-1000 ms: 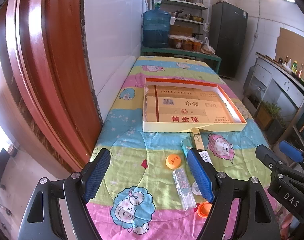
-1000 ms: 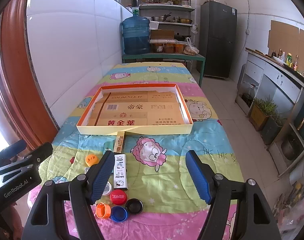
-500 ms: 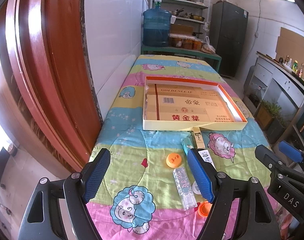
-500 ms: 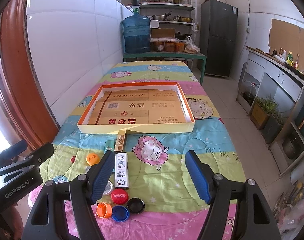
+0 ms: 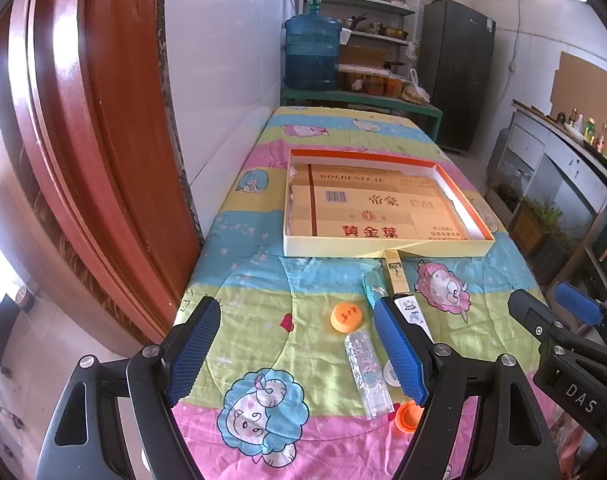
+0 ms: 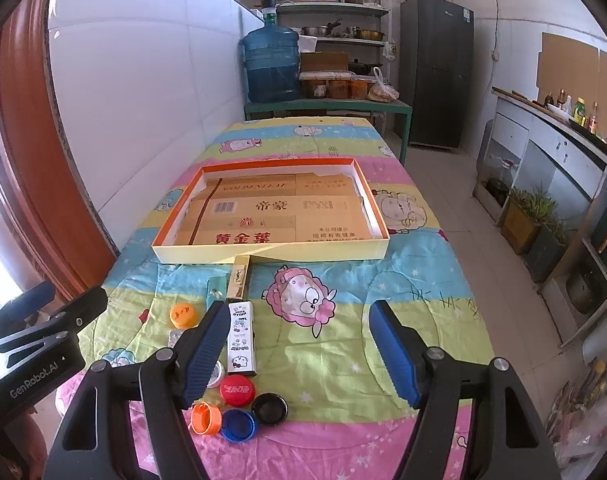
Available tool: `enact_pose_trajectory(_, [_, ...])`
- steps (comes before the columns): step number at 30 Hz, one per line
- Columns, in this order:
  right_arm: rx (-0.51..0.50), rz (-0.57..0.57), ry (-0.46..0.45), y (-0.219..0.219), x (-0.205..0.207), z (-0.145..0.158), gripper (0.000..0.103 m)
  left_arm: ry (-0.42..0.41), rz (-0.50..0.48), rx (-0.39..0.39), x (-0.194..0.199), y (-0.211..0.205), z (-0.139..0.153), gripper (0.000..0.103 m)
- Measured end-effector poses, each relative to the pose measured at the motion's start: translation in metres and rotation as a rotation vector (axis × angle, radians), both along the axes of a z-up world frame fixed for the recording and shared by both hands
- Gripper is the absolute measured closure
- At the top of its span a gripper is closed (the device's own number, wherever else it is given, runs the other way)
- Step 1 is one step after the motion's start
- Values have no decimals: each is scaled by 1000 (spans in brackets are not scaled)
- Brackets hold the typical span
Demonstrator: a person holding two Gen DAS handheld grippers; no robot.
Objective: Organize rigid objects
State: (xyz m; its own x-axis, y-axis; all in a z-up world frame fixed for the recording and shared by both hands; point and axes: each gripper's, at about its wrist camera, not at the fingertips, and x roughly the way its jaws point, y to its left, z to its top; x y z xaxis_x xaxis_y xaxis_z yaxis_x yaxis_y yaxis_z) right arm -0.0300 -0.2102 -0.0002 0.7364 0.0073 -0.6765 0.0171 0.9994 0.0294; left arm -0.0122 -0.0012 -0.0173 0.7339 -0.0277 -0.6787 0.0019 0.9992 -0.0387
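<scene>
A shallow yellow box tray lined with cardboard lies mid-table. In front of it lie a gold lighter, a teal lighter, a white Hello Kitty lighter, a clear lighter and an orange cap. Red, black, blue and orange caps sit at the near edge. My left gripper and right gripper hover open and empty above the near end.
The table wears a colourful cartoon quilt. A white tiled wall and wooden door frame run along the left. A water jug and shelves stand behind. Open floor and cabinets lie to the right.
Both grippers have drifted slightly back from the tray; the objects sit a little farther up in view. Nothing on the table has moved.
</scene>
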Motion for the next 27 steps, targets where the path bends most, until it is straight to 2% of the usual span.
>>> enact_pose_trajectory(15, [8, -7, 6, -6, -2, -5, 31, 6, 3, -1, -2, -1, -6, 23])
enact_pose_trajectory(27, [18, -18, 42, -15, -10, -21, 31, 68, -49, 1, -12, -22, -46, 23])
